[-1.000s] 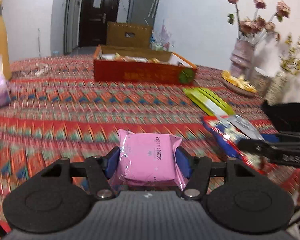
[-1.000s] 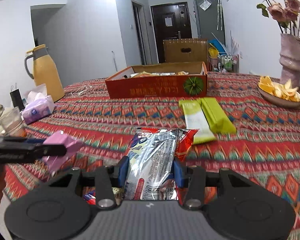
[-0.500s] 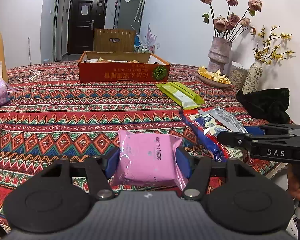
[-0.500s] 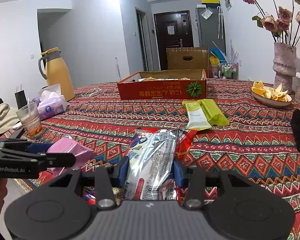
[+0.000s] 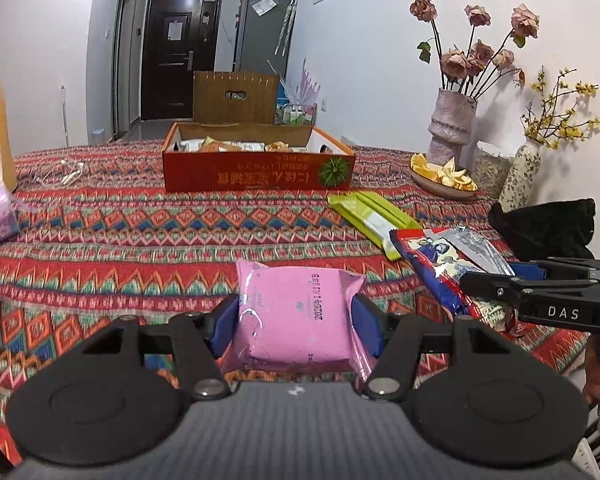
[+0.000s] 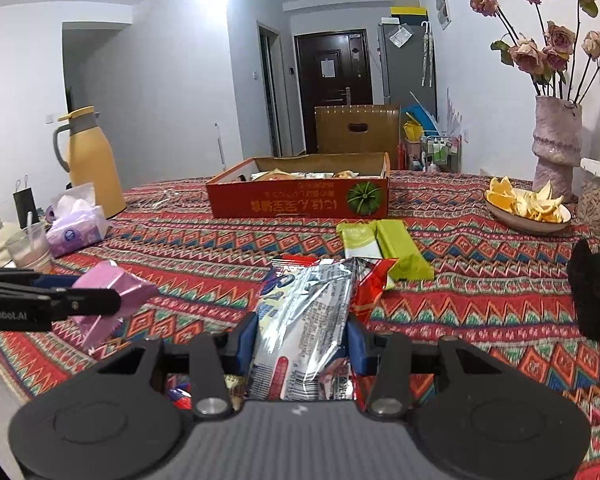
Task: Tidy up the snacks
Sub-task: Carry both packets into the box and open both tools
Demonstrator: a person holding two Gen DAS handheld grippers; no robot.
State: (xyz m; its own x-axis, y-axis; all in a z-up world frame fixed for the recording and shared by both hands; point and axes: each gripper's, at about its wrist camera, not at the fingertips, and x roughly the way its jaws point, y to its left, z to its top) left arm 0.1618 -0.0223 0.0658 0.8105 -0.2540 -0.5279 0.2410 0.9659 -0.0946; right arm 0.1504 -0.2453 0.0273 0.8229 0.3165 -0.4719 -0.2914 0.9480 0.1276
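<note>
While both snack packets are clear of the tabletop (image 5: 112, 236), each sits clamped in its own tool. The pink packet (image 5: 296, 316) is grasped side to side by the blue fingers (image 5: 223, 330) of the left gripper (image 5: 296, 330), date print facing up; in the right wrist view it shows at the near left (image 6: 112, 296), held above the patterned cloth near the edge. The silver-and-red snack bag (image 6: 304, 320) is grasped by the right gripper (image 6: 300, 346), its blue fingers (image 6: 246, 342) pressing the wrapper's sides, the bag's far end pointing away over the cloth. From the left wrist view the same bag (image 5: 448, 260) hangs at the near right, with the right gripper (image 5: 496, 284) seen side-on.

Just beyond, two green packets (image 6: 384, 246) lie flat on the cloth, touching each other. Farther off stands the open red cardboard box (image 6: 300, 200) with snacks inside. At the far right are a plate of orange peel (image 6: 526, 208) and a vase of dried roses (image 6: 556, 148); at the left, a yellow thermos jug (image 6: 92, 164) and a tissue pack (image 6: 76, 228).
</note>
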